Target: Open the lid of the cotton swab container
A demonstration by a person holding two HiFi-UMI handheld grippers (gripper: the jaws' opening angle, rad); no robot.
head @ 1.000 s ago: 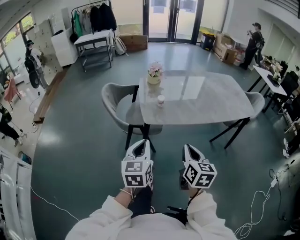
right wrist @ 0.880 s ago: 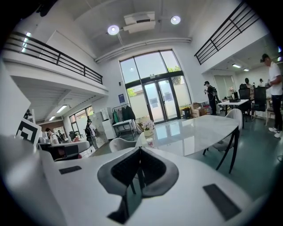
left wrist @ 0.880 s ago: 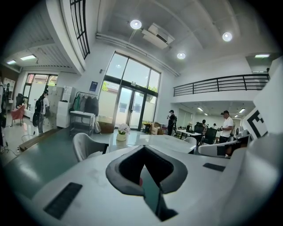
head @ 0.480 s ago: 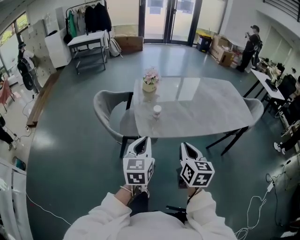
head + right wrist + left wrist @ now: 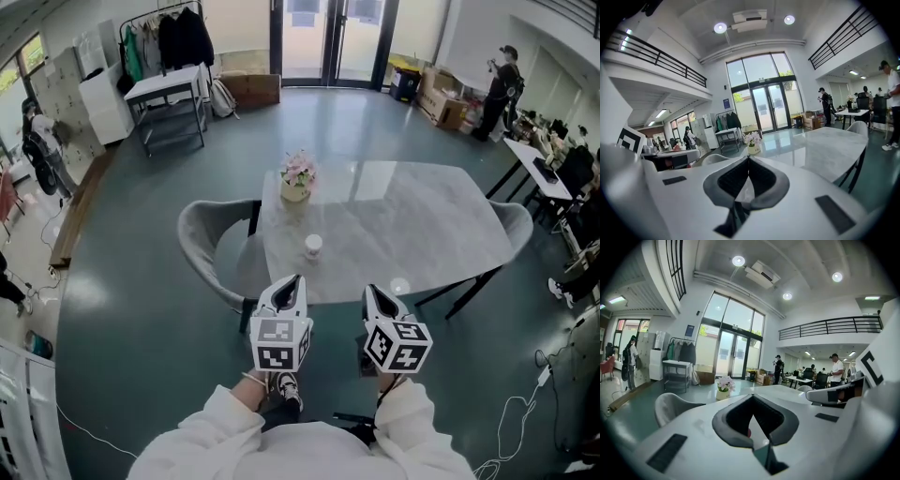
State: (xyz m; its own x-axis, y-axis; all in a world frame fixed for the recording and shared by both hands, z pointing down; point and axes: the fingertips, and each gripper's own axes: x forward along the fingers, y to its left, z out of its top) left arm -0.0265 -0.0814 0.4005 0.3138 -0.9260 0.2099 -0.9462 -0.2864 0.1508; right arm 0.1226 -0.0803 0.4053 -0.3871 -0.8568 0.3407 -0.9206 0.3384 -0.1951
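Cotton swab container (image 5: 313, 246) is being sighted ahead, nearer left hand-held gripper (image 5: 292, 284) than right hand-held gripper (image 5: 374, 295) — both are being held closed, empty.

Right gripper (image 5: 748, 160) is occupying the lower centre, jaws meeting at the tips, nothing between them. Flower pot (image 5: 753, 144) is standing just above, on grey table (image 5: 834, 145) stretching right.
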